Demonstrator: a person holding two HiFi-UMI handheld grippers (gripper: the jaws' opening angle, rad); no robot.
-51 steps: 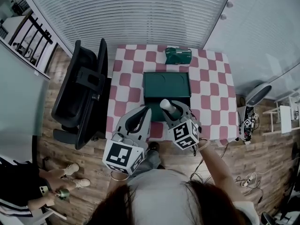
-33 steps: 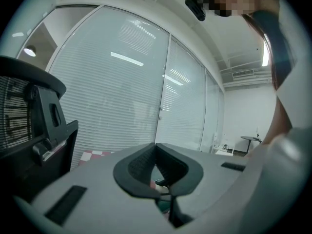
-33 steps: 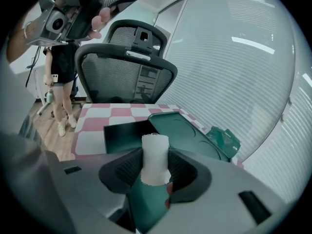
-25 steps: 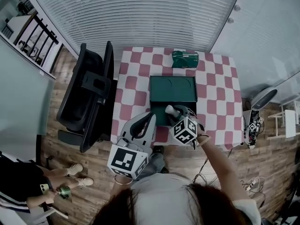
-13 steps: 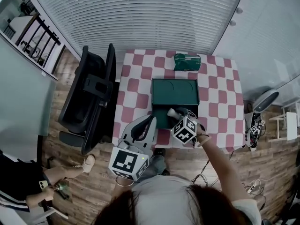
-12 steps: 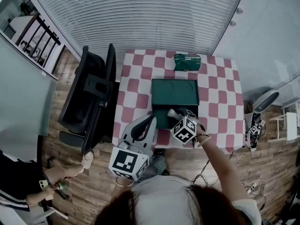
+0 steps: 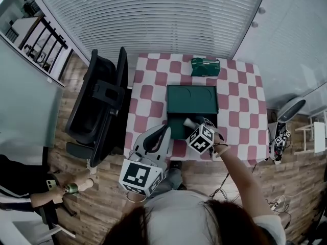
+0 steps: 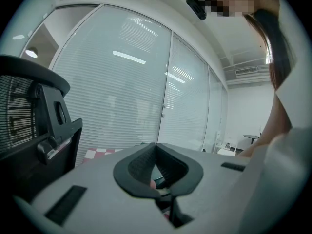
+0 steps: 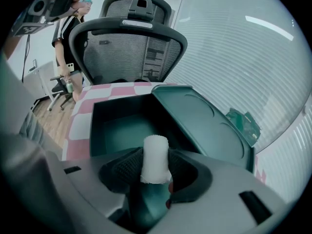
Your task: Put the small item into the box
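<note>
Right gripper view: right gripper (image 9: 156,175), clamped on the white cylinder (image 9: 155,156), has advanced over the open green box (image 9: 117,126); release seems next. Left gripper (image 8: 156,169) idles near, jaws together, empty.

Table cover: pink-and-white checked cloth table cover (image 7: 148,93), even squares all round the box.
Box: dark green rectangular box (image 7: 177,130), plain; the same green inside and on its open lid (image 7: 191,99).
Item: small white cylindrical item (image 9: 155,159), plain, no print.
Right gripper (image 9: 155,172): grey body, black ribbed pads.
Left gripper (image 8: 156,155): grey body, black pads.
Marker cubes: white faces with black square patterns, right (image 7: 201,139) and left (image 7: 137,176).
Packet: small green packet (image 7: 205,67) beyond the box, paler markings.
Chair: black mesh office chair (image 7: 97,106) left of the box.
Floor: brown wood-plank floor (image 7: 102,208).
Blinds: white horizontal-slat blinds (image 7: 153,14) beyond the box.
</note>
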